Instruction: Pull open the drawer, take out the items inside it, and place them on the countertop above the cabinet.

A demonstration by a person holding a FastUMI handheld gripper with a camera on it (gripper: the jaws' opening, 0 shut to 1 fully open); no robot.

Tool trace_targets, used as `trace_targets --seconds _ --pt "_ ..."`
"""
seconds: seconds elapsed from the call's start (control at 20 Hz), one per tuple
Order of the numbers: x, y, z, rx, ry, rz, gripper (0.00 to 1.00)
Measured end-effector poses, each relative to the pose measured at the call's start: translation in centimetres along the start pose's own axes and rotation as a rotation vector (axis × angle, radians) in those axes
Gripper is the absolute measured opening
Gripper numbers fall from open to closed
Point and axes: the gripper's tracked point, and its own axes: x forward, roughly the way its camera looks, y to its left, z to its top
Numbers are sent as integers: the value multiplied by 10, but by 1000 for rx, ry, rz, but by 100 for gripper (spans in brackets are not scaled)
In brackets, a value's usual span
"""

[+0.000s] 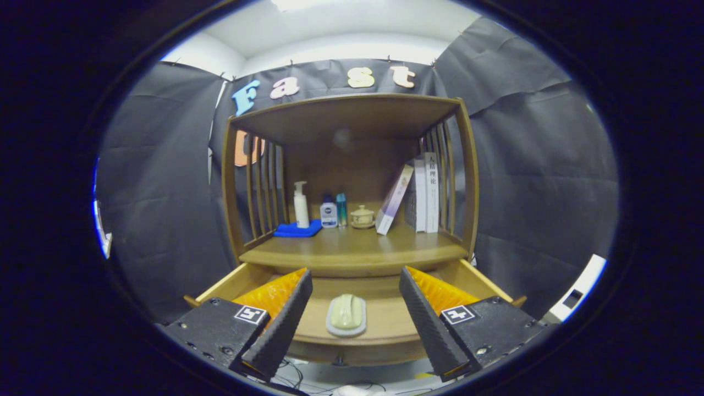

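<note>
The wooden cabinet's drawer (pixel 385 324) is pulled out toward me, under the countertop (pixel 357 250). Inside it lies a pale soap bar on a white oval dish (pixel 346 314), near the drawer's front wall. My gripper (pixel 352 322) hovers above the drawer with its fingers wide apart, one on either side of the soap dish, touching nothing. The dish sits between the fingers, slightly below them.
On the countertop stand a white pump bottle (pixel 300 204) on a blue cloth (pixel 298 229), a small blue-capped bottle (pixel 329 213), a slim teal bottle (pixel 341 209), a lidded ceramic jar (pixel 362 216) and leaning books (pixel 418 195). Slatted side rails and a top shelf enclose it.
</note>
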Motion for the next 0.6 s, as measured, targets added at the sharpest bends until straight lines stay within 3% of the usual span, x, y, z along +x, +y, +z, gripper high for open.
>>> trace_targets --seconds 0.3,0.6 --pt "61 22 33 50 123 53 99" --pt "115 38 -3 -20 385 47 97"
